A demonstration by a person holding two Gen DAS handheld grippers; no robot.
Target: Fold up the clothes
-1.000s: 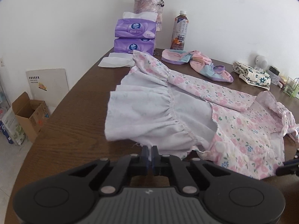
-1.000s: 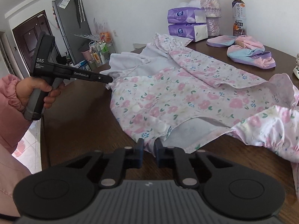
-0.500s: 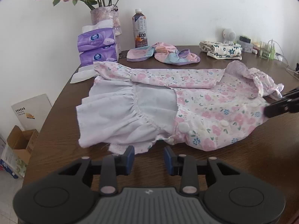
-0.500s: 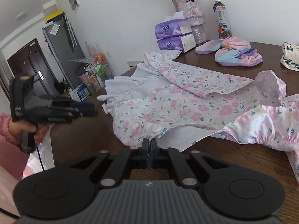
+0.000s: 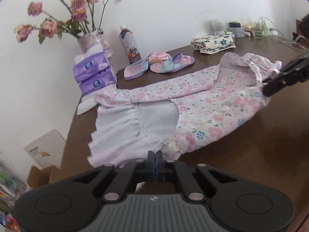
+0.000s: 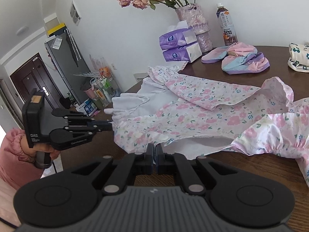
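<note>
A: Where is the floral dress (image 5: 202,104) right now?

B: Spread across the brown counter (image 5: 251,154), its white ruffled hem (image 5: 119,135) towards the left edge and the frilled sleeves to the right. One long side is already laid over the middle, so the white lining shows in a patch.

A: And the left gripper (image 5: 155,157)?

B: Its fingers are pressed together on the near edge of the hem, where the white ruffle meets the floral fabric. In the right wrist view the left gripper (image 6: 108,126) comes in from the left, its tips at the corner of the cloth.

A: The right gripper (image 6: 154,150)?

B: Also clamped narrow, with the near floral edge pinched between the fingers. A flap of white lining lies just beyond them.

A: Why hold it at those two spots?

B: I judge they are the two ends of the near long edge. Gripped there, the edge can be lifted evenly and carried over the middle to meet the side already folded.

A: Anything in the way?

B: The purple tissue packs (image 5: 94,75), the vase of roses (image 5: 92,38) and the tea bottle (image 5: 130,46) stand at the far left, apart from the dress. The pastel garment (image 5: 160,63) and the folded floral cloth (image 5: 212,43) lie farther back.
</note>
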